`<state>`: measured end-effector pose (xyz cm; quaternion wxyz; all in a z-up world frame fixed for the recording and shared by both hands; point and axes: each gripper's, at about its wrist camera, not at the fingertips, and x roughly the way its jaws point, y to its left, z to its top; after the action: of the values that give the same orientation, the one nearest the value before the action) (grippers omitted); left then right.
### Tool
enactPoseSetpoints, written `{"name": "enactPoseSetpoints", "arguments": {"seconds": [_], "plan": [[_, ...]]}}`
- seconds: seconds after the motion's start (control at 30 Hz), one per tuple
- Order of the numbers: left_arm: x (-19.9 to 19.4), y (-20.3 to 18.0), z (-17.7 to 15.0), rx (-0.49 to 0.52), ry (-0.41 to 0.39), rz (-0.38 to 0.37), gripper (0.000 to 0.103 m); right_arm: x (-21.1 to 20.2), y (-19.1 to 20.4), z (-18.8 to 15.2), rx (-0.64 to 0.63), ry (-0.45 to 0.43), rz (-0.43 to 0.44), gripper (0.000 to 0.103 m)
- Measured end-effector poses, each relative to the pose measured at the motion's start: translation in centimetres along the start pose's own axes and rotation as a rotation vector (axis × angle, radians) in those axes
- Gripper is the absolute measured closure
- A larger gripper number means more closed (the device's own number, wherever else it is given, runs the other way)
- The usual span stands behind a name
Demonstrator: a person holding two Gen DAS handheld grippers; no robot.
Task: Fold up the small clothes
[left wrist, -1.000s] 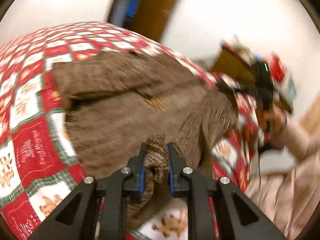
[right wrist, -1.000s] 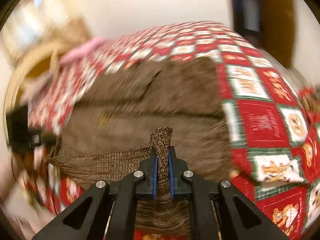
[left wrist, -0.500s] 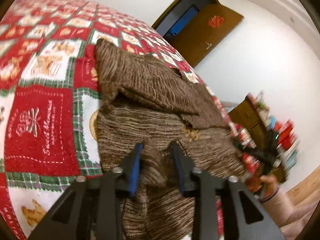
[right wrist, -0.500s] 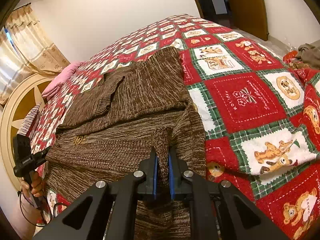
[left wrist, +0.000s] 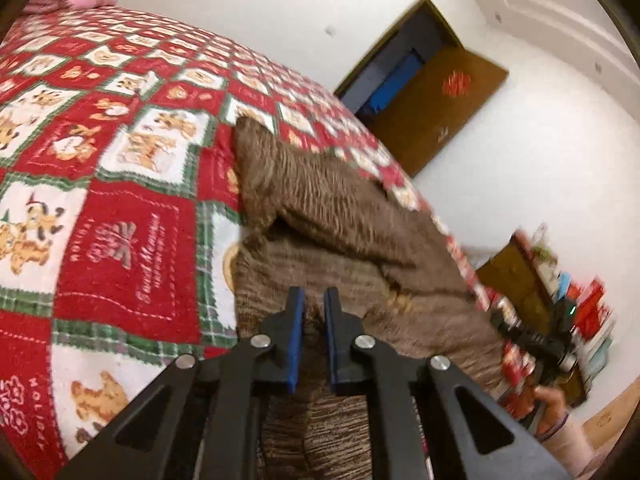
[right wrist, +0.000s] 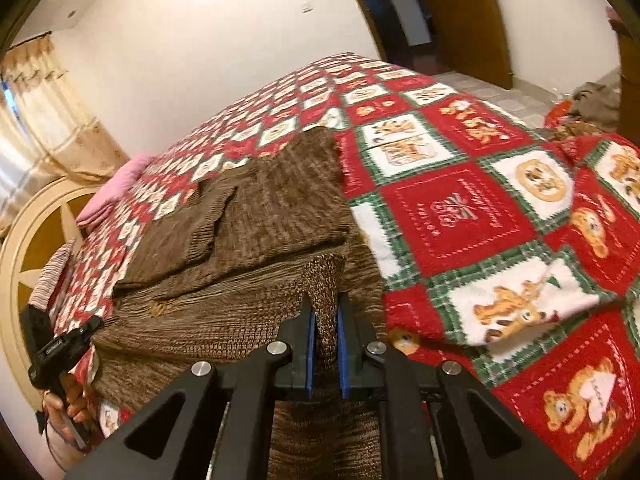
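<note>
A brown sweater (left wrist: 340, 216) is spread on a red patchwork quilt (left wrist: 120, 240) just ahead of both tongs, with its upper part already folded across itself. Its near hem is held at two corners. The left tongs (left wrist: 314, 296) have just been closing and are now clenched, with brown knit seen between the blue pads. The right tongs (right wrist: 325, 304) are clamped on a tuft of knit that stands up between their pads. The step in hand is judged to be the lengthwise fold, the hem being carried away from the tongs and laid over the far half. It is best done with both corners lifted together and kept level, so the hem stays taut and straight between the tongs and no slack is dragged over the folded part ahead. The corners should be let go only once they are laid flush with the far edge. Plenty of bare quilt is offered beyond the sweater and outward of each pair of tongs, so the forward sweep is unobstructed. The quilt's edge falls away just beneath the tongs, where the hem hangs, so a dropped corner could slide off. A pink pillow (right wrist: 116, 188) and headboard (right wrist: 36, 240) lie well apart, left of the right tongs.
</note>
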<state>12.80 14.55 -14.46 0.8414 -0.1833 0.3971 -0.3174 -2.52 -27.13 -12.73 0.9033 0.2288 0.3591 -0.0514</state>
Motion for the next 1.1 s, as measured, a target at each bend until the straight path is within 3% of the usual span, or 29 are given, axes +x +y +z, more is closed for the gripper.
{"name": "enactPoseSetpoints", "arguments": {"seconds": [0.07, 0.13, 0.23, 0.3, 0.4, 0.43, 0.6, 0.77, 0.9, 1.1], "plan": [[1.2, -0.7, -0.3, 0.047, 0.068, 0.0, 0.09, 0.6, 0.5, -0.4, -0.041, 0.023, -0.014, 0.094], [1.9, -1.4, -0.4, 0.083, 0.119, 0.011, 0.072, 0.9, 0.7, -0.6, -0.052, 0.035, -0.011, 0.094], [2.0, -2.3, -0.4, 0.144, 0.121, 0.034, 0.067, 1.1, 0.7, -0.7, -0.05, 0.04, -0.007, 0.094], [2.2, -2.7, -0.7, 0.172, 0.117, 0.055, 0.07, 1.2, 0.7, -0.7, -0.052, 0.043, -0.008, 0.094], [2.3, -3.0, -1.3, 0.195, 0.112, 0.091, 0.095, 1.3, 0.7, -0.8, -0.061, 0.047, -0.018, 0.094], [2.2, -2.9, -1.3, 0.185, 0.105, 0.095, 0.097, 1.2, 0.8, -0.8, -0.068, 0.048, -0.022, 0.094], [0.3, -3.6, 0.3, 0.137, 0.034, 0.107, 0.098, -0.5, 2.1, 0.5, -0.103, 0.006, -0.005, 0.094], [-0.4, -4.9, 4.3, 0.101, -0.061, 0.122, 0.098, -1.9, 3.9, 4.1, -0.117, -0.062, 0.05, 0.094], [0.3, -4.3, 7.0, 0.047, -0.121, 0.156, 0.098, -0.9, 5.1, 7.4, -0.166, -0.107, 0.026, 0.094], [3.0, -2.0, 10.3, -0.064, -0.145, 0.166, 0.098, 2.7, 6.5, 11.1, -0.235, -0.123, -0.034, 0.094]]}}
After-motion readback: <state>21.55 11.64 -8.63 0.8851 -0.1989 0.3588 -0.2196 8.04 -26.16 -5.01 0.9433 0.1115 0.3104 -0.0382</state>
